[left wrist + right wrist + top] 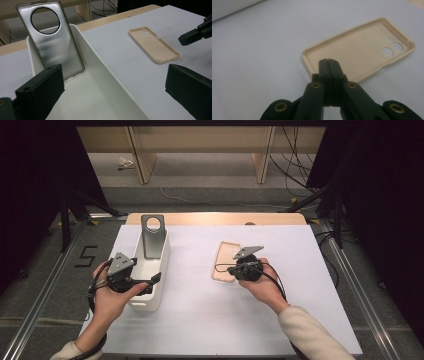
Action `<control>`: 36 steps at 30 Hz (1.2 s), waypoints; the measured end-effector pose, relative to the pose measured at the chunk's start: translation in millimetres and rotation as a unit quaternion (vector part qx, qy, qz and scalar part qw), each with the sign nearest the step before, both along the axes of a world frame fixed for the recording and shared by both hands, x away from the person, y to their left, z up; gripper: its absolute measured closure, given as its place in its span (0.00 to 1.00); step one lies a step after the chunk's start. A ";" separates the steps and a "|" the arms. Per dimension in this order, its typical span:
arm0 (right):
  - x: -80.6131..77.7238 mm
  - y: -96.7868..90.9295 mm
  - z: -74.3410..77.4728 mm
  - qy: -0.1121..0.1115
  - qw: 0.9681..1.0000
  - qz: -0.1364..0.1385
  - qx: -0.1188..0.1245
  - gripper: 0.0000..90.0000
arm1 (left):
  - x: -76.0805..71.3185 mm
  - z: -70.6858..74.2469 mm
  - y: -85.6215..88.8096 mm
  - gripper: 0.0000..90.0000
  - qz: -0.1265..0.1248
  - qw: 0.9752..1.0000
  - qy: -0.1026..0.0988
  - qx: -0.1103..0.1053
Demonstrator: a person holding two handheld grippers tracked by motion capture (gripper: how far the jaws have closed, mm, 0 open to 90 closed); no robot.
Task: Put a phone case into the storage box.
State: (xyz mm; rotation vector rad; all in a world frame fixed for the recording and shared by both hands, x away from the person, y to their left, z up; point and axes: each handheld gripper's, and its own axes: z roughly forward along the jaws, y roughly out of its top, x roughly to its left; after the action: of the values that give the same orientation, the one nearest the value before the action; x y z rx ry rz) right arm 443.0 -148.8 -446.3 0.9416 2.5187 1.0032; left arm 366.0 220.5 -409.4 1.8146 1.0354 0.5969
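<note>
While fingers press together, right gripper (329,60) over beige phone case (359,51)

On the white table cover (200,320), a beige phone case (359,55) lies plain and unpatterned. On the left, a white bin (105,85) holds a silver-grey phone case (57,50) with a dark-rimmed round cutout. Both grippers are black, topped with grey plates. The far table edge (215,218) is light wood.

Table: white sheet (200,320) on a wooden top (215,218)
Floor: grey, with cables (295,170) at far right
Far: wooden furniture legs (262,160)
Sides: dark
</note>
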 end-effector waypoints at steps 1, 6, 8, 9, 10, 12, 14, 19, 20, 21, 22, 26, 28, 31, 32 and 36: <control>2.5 1.1 -1.9 0.006 1.000 -0.002 -0.003 1.00 | 0.0 -0.1 -0.1 0.02 0.000 1.000 0.000 0.000; 12.6 4.3 -11.5 0.030 0.999 -0.008 -0.022 1.00 | -1.0 0.8 -1.0 0.02 -0.003 1.000 -0.001 0.001; 15.1 4.7 -14.2 0.036 0.999 -0.010 -0.026 1.00 | -1.0 0.7 -1.4 0.02 -0.004 1.000 -0.001 0.002; 16.0 5.0 -15.5 0.036 0.999 -0.009 -0.030 1.00 | -1.1 0.5 -1.6 0.02 -0.004 1.000 -0.001 0.002; 16.7 5.2 -16.8 0.038 0.999 -0.010 -0.033 1.00 | -1.1 0.3 -1.7 0.02 -0.004 1.000 -0.001 0.002; 17.5 5.7 -19.4 0.046 0.998 -0.010 -0.039 1.00 | -1.2 0.0 -1.9 0.02 -0.004 1.000 0.000 0.003; 18.3 5.9 -22.1 0.051 0.998 -0.010 -0.046 1.00 | -1.2 0.0 -2.0 0.02 -0.004 1.000 0.000 0.003; 18.9 5.8 -22.4 0.056 0.997 -0.007 -0.058 1.00 | -1.3 -0.2 -2.4 0.02 -0.004 1.000 0.001 0.002; 18.9 5.5 -22.2 0.057 0.997 -0.006 -0.059 1.00 | -1.3 -0.2 -2.5 0.02 -0.005 1.000 0.000 0.002; 18.9 5.0 -21.9 0.059 0.996 -0.007 -0.061 1.00 | -1.3 -0.2 -2.6 0.02 -0.006 1.000 0.001 0.003; 19.0 4.5 -21.7 0.059 0.996 -0.007 -0.062 1.00 | -1.3 -0.2 -2.7 0.02 -0.006 1.000 0.000 0.003; 19.5 1.0 -20.6 0.063 0.996 -0.007 -0.068 1.00 | -1.6 0.2 -3.1 0.02 -0.007 1.000 0.001 0.003; 19.7 -0.8 -20.5 0.062 0.996 -0.008 -0.071 1.00 | -1.7 0.3 -3.2 0.02 -0.007 1.000 0.000 0.003; 19.8 -2.7 -20.1 0.064 0.995 -0.012 -0.072 1.00 | -1.8 0.3 -3.3 0.02 -0.006 1.000 0.001 0.002; 19.9 -3.2 -20.1 0.064 0.995 -0.010 -0.072 1.00 | -1.8 0.3 -3.3 0.02 -0.006 1.000 0.001 0.002; 19.5 -2.2 -19.9 0.064 0.995 -0.010 -0.077 1.00 | -2.0 0.5 -3.6 0.02 -0.007 1.000 0.000 0.002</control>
State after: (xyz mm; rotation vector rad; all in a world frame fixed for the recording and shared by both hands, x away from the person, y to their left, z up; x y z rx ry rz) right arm 462.5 -151.0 -466.2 1.0115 2.6406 0.7517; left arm 364.0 216.9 -408.9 1.8238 1.0223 0.5912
